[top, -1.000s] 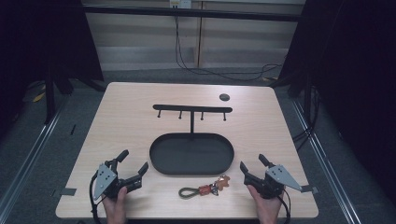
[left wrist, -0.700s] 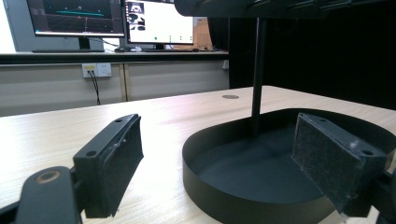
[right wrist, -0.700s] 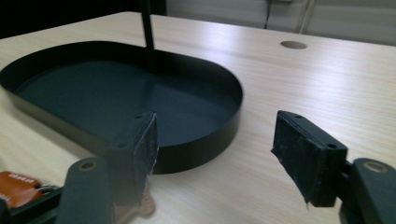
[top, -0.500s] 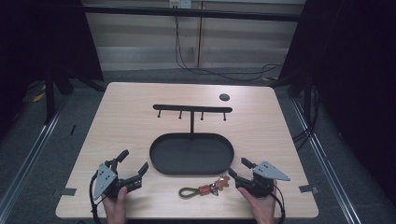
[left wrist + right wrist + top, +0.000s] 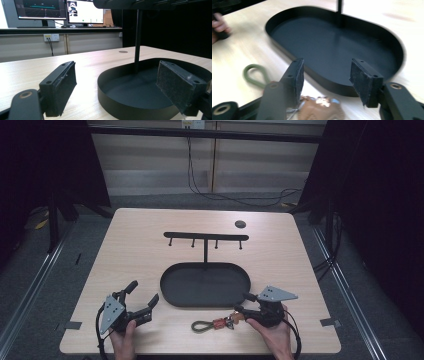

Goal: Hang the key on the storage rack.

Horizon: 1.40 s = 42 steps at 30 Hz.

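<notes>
A keychain (image 5: 215, 324) with a green loop and a brown leather tag lies on the wooden table near the front edge. My right gripper (image 5: 241, 303) is open just right of its tag end. In the right gripper view the brown tag (image 5: 320, 111) lies low between the spread jaws (image 5: 327, 62), and the green loop (image 5: 255, 74) lies to the left. A black oval tray (image 5: 172, 297) with a T-shaped hook stand (image 5: 205, 237) sits mid-table. My left gripper (image 5: 143, 292) is open at the front left with nothing in it, facing the tray (image 5: 110, 100).
A small dark disc (image 5: 240, 224) lies at the back right of the table. The stand's pole (image 5: 137, 37) rises from the tray's far side. The table's front edge runs just behind both hands. Monitors stand on a shelf beyond the table.
My right gripper has moved left along the front of the table to the keychain's tag end. The left gripper has stayed where it was.
</notes>
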{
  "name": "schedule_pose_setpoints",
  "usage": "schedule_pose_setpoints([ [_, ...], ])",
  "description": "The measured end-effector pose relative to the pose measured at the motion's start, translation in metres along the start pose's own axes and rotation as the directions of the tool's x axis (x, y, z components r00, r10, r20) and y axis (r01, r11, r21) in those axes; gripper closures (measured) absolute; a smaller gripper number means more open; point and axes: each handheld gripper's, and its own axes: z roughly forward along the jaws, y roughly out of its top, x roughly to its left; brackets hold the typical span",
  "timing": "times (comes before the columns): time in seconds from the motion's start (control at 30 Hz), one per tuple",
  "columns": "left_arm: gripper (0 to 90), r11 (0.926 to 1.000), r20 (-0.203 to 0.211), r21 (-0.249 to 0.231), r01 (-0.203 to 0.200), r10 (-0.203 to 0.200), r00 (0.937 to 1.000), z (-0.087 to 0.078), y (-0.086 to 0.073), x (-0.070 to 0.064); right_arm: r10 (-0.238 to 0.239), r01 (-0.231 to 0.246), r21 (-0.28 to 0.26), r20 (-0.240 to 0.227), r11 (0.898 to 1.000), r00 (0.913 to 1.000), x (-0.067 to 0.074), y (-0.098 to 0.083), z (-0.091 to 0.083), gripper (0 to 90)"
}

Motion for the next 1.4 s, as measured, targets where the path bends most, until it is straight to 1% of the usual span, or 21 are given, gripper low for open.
schedule_pose_setpoints([
  [0.03, 15.8, 1.0, -0.001, 0.0, 0.001, -0.001, 1.0, 0.0, 0.0, 0.0, 0.005, -0.005, 0.012, -0.007, 1.0, 1.0, 0.0, 0.003, 0.001, 45.0],
  [0.07, 15.8, 1.0, 0.0, 0.0, 0.001, -0.001, 1.0, 0.0, 0.0, 0.0, 0.018, -0.017, 0.024, -0.033, 1.0, 0.9993, -0.001, 0.006, 0.002, 45.4],
  [0.17, 15.8, 1.0, 0.0, -0.001, 0.001, -0.001, 1.0, 0.0, 0.0, 0.0, 0.023, -0.019, 0.05, -0.07, 0.999, 0.9973, 0.0, 0.015, 0.004, 46.3],
  [0.27, 15.8, 1.0, 0.0, 0.001, 0.002, -0.002, 1.0, 0.0, 0.0, 0.0, -0.002, 0.009, 0.078, -0.09, 0.997, 0.9959, 0.003, 0.025, 0.008, 46.2],
  [0.37, 15.8, 1.0, -0.002, -0.001, 0.005, -0.005, 1.0, 0.0, 0.0, 0.0, 0.009, 0.004, 0.093, -0.136, 0.996, 0.9907, 0.005, 0.032, 0.014, 46.2],
  [0.43, 15.8, 1.0, -0.001, -0.002, 0.007, -0.007, 1.0, 0.0, 0.0, 0.0, -0.004, 0.022, 0.112, -0.152, 0.993, 0.9883, 0.006, 0.035, 0.017, 46.3],
  [0.53, 15.8, 1.0, 0.001, 0.0, 0.001, -0.001, 1.0, 0.0, 0.0, 0.0, -0.012, 0.035, 0.133, -0.165, 0.99, 0.9862, 0.009, 0.039, 0.022, 48.2],
  [0.6, 15.8, 1.0, 0.0, -0.001, -0.001, 0.001, 1.0, 0.0, 0.0, 0.0, -0.015, 0.036, 0.148, -0.139, 0.988, 0.9901, 0.011, 0.042, 0.025, 47.3],
  [0.67, 15.8, 1.0, 0.002, 0.0, 0.001, -0.001, 1.0, 0.0, 0.0, 0.0, -0.015, 0.043, 0.155, -0.177, 0.987, 0.9841, 0.012, 0.045, 0.027, 47.3],
  [0.73, 15.8, 1.0, 0.001, 0.001, 0.002, -0.002, 1.0, 0.0, 0.0, 0.0, -0.032, 0.063, 0.166, -0.181, 0.984, 0.983, 0.015, 0.049, 0.028, 47.7],
  [0.8, 15.8, 1.0, 0.0, 0.0, 0.002, -0.002, 1.0, 0.0, 0.0, 0.0, -0.003, 0.047, 0.193, -0.224, 0.98, 0.9747, 0.015, 0.053, 0.03, 48.2],
  [0.87, 15.8, 1.0, -0.001, 0.001, 0.001, -0.001, 1.0, 0.0, 0.0, 0.0, -0.002, 0.058, 0.229, -0.24, 0.972, 0.9708, 0.017, 0.056, 0.032, 52.0],
  [0.93, 15.8, 1.0, -0.002, -0.003, 0.007, -0.007, 1.0, 0.0, 0.0, 0.0, -0.006, 0.083, 0.272, -0.271, 0.959, 0.9626, 0.019, 0.058, 0.035, 54.6],
  [0.97, 15.8, 1.0, -0.001, 0.0, 0.001, -0.001, 1.0, 0.0, 0.0, 0.0, -0.003, 0.095, 0.3, -0.292, 0.949, 0.9565, 0.02, 0.06, 0.038, 54.7],
  [1.03, 15.8, 1.0, -0.001, 0.0, 0.001, -0.001, 1.0, 0.0, 0.0, 0.0, -0.009, 0.118, 0.334, -0.312, 0.935, 0.9501, 0.022, 0.061, 0.042, 55.3],
  [1.07, 15.8, 1.0, 0.0, -0.001, 0.001, -0.001, 1.0, 0.0, 0.0, 0.0, -0.011, 0.124, 0.347, -0.31, 0.93, 0.9505, 0.023, 0.062, 0.043, 55.8],
  [1.13, 15.9, 1.0, 0.0, -0.001, 0.0, 0.0, 1.0, 0.0, 0.0, 0.0, -0.034, 0.154, 0.353, -0.323, 0.923, 0.9458, 0.025, 0.065, 0.047, 58.7],
  [1.2, 15.8, 1.0, 0.0, -0.001, 0.001, -0.001, 1.0, 0.0, 0.0, 0.0, -0.044, 0.168, 0.364, -0.324, 0.916, 0.9452, 0.027, 0.067, 0.049, 61.1],
  [1.3, 15.9, 1.0, -0.004, 0.0, -0.002, 0.002, 1.0, 0.0, 0.0, 0.0, -0.057, 0.195, 0.391, -0.336, 0.9, 0.94, 0.031, 0.07, 0.054, 64.8],
  [1.37, 15.8, 1.0, -0.003, 0.0, -0.003, 0.003, 1.0, 0.0, 0.0, 0.0, -0.073, 0.219, 0.41, -0.342, 0.885, 0.9369, 0.034, 0.072, 0.056, 65.3],
  [1.4, 15.8, 1.0, -0.003, 0.0, -0.003, 0.003, 1.0, 0.0, 0.0, 0.0, -0.081, 0.232, 0.411, -0.352, 0.881, 0.9323, 0.035, 0.072, 0.058, 65.3],
])
